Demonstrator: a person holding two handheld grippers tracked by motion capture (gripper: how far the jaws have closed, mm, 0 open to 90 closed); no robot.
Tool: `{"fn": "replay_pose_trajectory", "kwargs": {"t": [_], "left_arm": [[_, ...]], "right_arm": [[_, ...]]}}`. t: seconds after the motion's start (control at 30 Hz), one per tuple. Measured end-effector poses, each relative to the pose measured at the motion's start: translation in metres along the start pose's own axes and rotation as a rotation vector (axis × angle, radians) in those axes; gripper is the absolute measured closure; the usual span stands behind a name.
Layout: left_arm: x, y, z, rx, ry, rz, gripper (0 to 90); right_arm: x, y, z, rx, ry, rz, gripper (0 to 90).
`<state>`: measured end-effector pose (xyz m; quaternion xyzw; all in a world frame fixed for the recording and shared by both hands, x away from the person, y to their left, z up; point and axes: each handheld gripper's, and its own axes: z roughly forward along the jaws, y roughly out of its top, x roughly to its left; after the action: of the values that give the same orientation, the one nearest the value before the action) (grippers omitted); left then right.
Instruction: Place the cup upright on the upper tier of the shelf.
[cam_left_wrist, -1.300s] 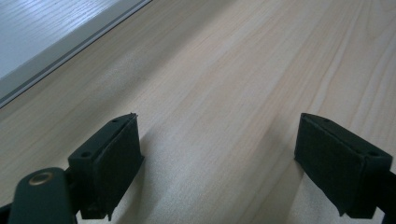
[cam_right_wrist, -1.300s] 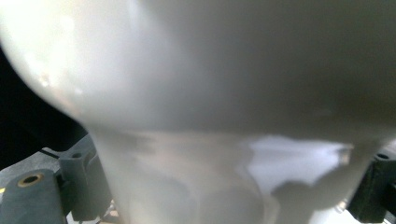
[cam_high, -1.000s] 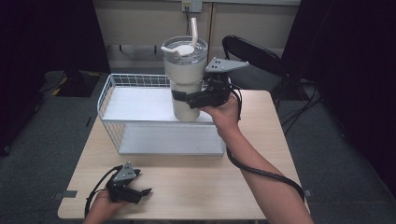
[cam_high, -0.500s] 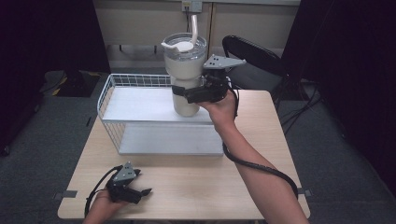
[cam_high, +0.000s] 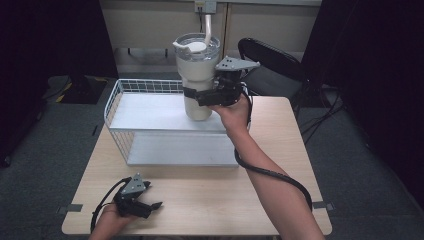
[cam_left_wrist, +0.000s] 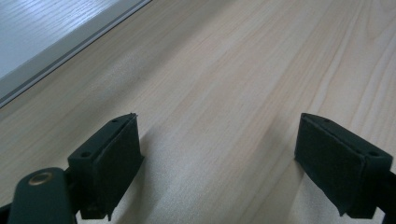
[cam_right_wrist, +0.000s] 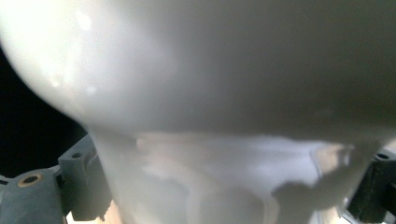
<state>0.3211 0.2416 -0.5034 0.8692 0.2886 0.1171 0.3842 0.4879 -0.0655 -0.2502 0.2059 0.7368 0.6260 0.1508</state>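
Tumbler (cam_high: 197, 75) is hanging upright above the wire shelf rack (cam_high: 150, 112), the right claw (cam_high: 200, 95) clamping its narrow lower body. Left claw (cam_high: 150, 205) is resting on the worktop (cam_high: 225, 195), spread wide, gripping nothing.

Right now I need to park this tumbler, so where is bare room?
Free: the rack's white top shelf left of the tumbler, and the table between rack and front edge. Crowded: the right gripper by the tumbler, the left gripper at front-left.
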Motion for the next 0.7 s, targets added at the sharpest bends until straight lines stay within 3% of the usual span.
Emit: {"fn": "replay_pose_trajectory", "kwargs": {"t": [0.7], "left_arm": [[0.0, 0.0, 0.0, 0.0, 0.0, 0.0, 13.7]], "right_arm": [[-0.007, -0.002, 0.018, 0.009, -0.032, -0.012, 10.1]]}}
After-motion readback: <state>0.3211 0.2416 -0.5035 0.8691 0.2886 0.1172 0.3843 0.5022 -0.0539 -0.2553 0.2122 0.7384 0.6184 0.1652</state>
